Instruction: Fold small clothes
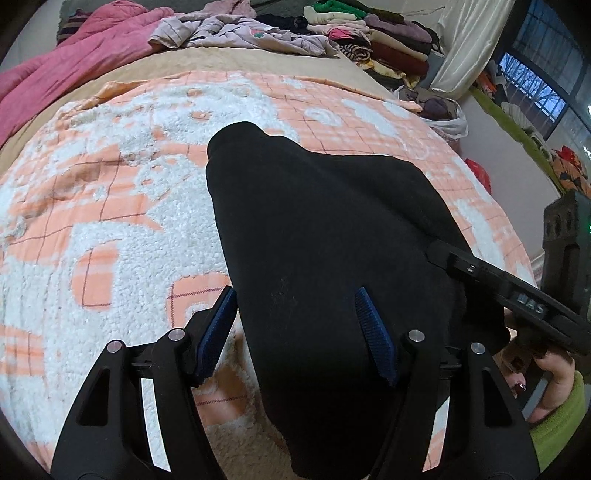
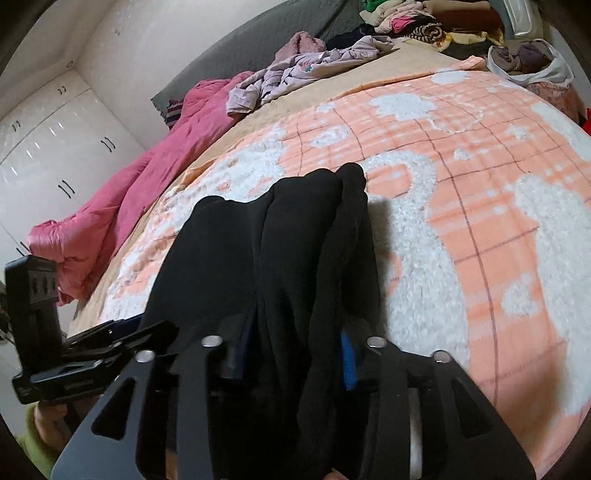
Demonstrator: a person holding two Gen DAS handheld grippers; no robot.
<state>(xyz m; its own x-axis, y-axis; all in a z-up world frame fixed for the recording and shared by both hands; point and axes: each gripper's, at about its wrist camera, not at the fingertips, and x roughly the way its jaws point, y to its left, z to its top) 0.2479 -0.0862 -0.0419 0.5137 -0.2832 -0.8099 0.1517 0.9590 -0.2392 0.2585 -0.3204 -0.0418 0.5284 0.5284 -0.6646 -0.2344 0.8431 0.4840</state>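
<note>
- while the left gripper [image 1: 297, 334] sits at the bottom centre of the left wrist view, its jaws stand apart: one blue pad [image 1: 216, 332] lies on the blanket just left of the black garment [image 1: 325, 266], the other rests on top of the cloth, and neither presses it.
- the right gripper [image 2: 291, 350] fills the bottom of the right wrist view; bunched folds of the black garment run between its fingers, a blue pad [image 2: 348, 363] shows at the cloth's right edge, and whether the pads press the fabric cannot be told.
- in the left wrist view the right gripper comes in from the right edge, its tip touching the garment's right side, with a hand [image 1: 546, 380] in a green sleeve [image 1: 561, 424] holding it at lower right.
- the black garment lies in the middle of an orange and white fleece blanket [image 1: 110, 206], narrowing toward the frame centre.
- a pink quilt [image 1: 62, 62] lies crumpled at the upper left.
- a lilac garment [image 1: 251, 35] sits at top centre, and a pile of folded clothes [image 1: 369, 33] at the upper right.
- white cupboard doors [image 2: 55, 147] fill the left of the right wrist view.
</note>
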